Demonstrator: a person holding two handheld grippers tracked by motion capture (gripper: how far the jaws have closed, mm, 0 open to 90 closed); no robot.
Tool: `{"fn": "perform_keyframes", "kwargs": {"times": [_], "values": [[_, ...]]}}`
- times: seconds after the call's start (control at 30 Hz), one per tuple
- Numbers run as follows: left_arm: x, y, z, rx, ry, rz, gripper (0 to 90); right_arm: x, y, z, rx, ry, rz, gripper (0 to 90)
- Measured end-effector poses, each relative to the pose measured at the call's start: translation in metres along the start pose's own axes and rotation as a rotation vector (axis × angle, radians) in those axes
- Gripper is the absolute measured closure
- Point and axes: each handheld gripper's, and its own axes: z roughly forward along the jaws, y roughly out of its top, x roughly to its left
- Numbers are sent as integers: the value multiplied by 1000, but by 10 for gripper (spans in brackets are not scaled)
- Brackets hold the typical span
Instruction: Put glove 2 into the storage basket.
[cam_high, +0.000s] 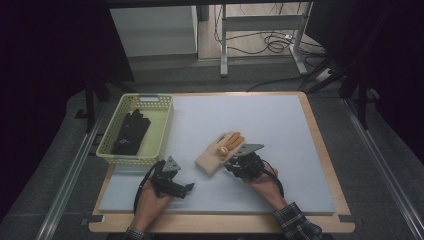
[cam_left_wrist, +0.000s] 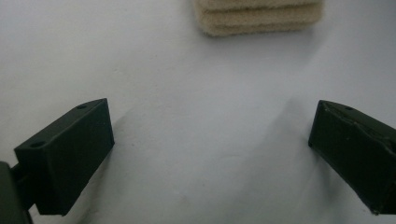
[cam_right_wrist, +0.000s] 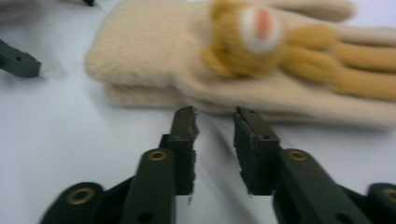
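We see the right gripper (cam_high: 235, 163) at about five o'clock on the table, its black jaws parted by a narrow gap with nothing between them; in the right gripper view (cam_right_wrist: 215, 116) the tips stop just short of the glove's near edge, not pressing it. The person's right hand (cam_high: 262, 182) comes in from the bottom edge, a plaid cuff (cam_high: 295, 222) at the wrist, and aims the gripper toward eleven o'clock. The left gripper (cam_high: 189, 187) sits at about seven o'clock, held low by the left hand (cam_high: 150, 200) and pointing toward three o'clock; in the left gripper view (cam_left_wrist: 210, 135) its blocky matte jaws stand wide apart over bare surface, holding nothing.

Just beyond the right gripper lies the cream glove (cam_high: 220, 150), near the middle of the table. It is soft, fuzzy knit, with a ribbed folded cuff, mustard-yellow fingers and a small knitted face with a white-and-pink muzzle on its back. It lies flat, its long axis running from seven o'clock to one o'clock: cuff toward the person, fingers pointing away.

The pale grey mat (cam_high: 280, 125) under it is smooth and rectangular, on a wooden table (cam_high: 320, 150). Farther off, at ten o'clock, a pale green perforated plastic basket (cam_high: 162, 125) holds a black glove (cam_high: 130, 132).
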Motion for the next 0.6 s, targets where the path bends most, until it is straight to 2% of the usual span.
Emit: {"fn": "perform_keyframes", "kwargs": {"times": [0.2, 0.4, 0.6], "values": [[0, 0, 0, 0, 0, 1, 1, -13, -11, -19, -10, -44, 35, 505], [0, 0, 0, 0, 0, 1, 1, -25, -23, -38, -17, -111, 56, 346], [0, 0, 0, 0, 0, 1, 1, -39, -39, -57, -22, -165, 97, 255]]}}
